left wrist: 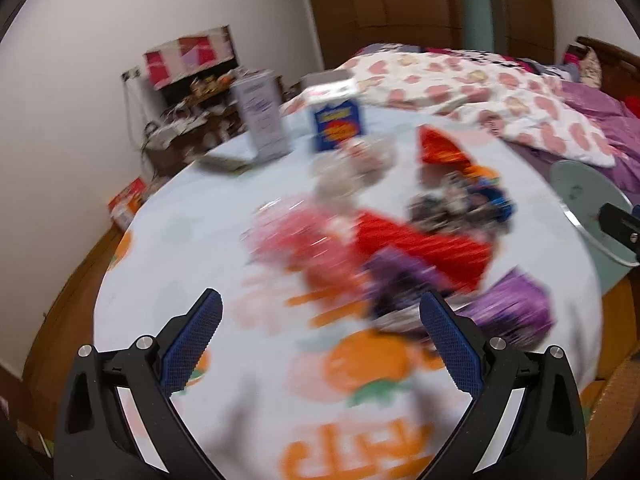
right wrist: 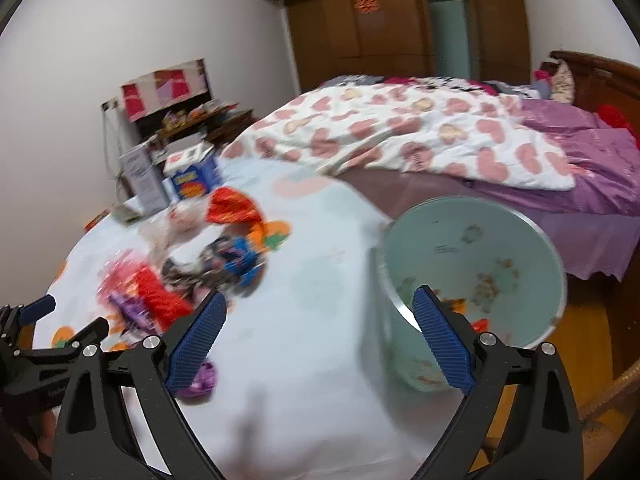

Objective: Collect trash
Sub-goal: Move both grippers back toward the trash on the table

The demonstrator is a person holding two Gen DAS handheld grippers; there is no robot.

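Both views are smeared by motion, so fine detail is lost. The left gripper (left wrist: 320, 340) hangs over the round counter with its pale fruit-print cloth (left wrist: 180, 240), its jaws spread wide and empty; the right gripper (right wrist: 318, 330) is likewise wide and holds nothing. The trash is a loose heap of crinkled wrappers: in the left wrist view a red foil wrapper (left wrist: 424, 248) lies dead ahead at twelve o'clock, a pink translucent bag (left wrist: 296, 240) at about eleven, and a purple foil wrapper (left wrist: 516, 304) at one o'clock, just past the right-hand finger. From the right wrist view the pale green round waste bin (right wrist: 480, 240) stands at one o'clock at the counter's edge, with scraps already inside, well apart from the heap at ten o'clock. The step in hand appears to be a pick-up by the left gripper. To do it well, I would choose a single wrapper at the heap's near edge, probably the purple one, come down with the jaws astride a raised fold, and close firmly, since thin foil will likely slip or drag its neighbours along.
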